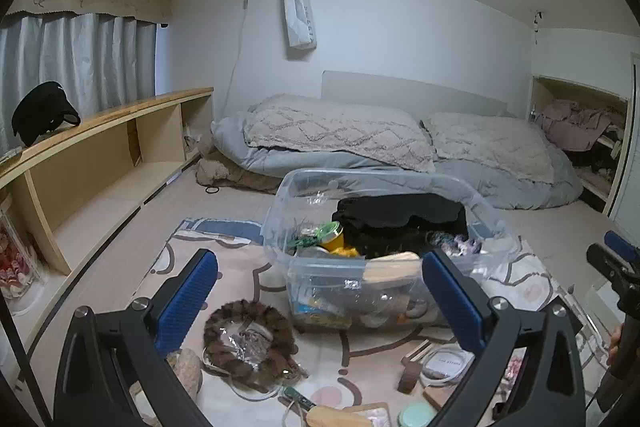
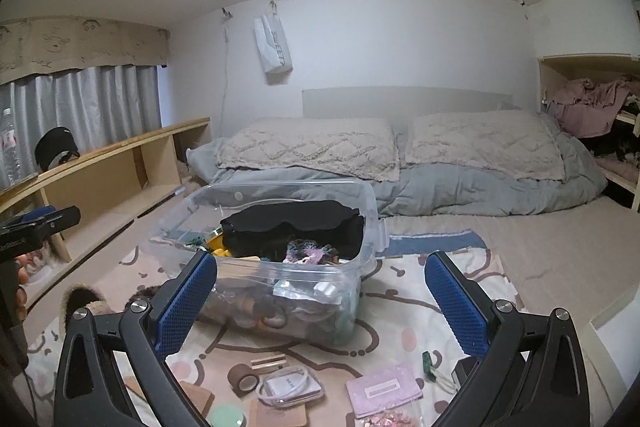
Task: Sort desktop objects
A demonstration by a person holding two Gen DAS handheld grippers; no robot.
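1. Take the clear plastic storage bin [image 1: 320,275] as your landmark: it stands on the pink patterned mat [image 2: 404,307], filled with black cloth, a yellow item and mixed small things.
2. Your left gripper [image 1: 320,303] hovers just in front of the bin with its jaws spread wide and nothing between the blue pads.
3. Your right gripper [image 2: 322,301] hovers before the bin's near right corner, jaws also wide apart and holding nothing.
4. In front of the bin and to its left lies a brown furry ring [image 1: 248,343] with a clear packet in its middle.
5. In front of the bin sit a brown tape roll [image 2: 243,379], a clear flat case with a white card [image 2: 290,387] and a round mint-green tin [image 2: 227,415].
6. In front of the bin and to its right lies a pink card packet [image 2: 383,389].
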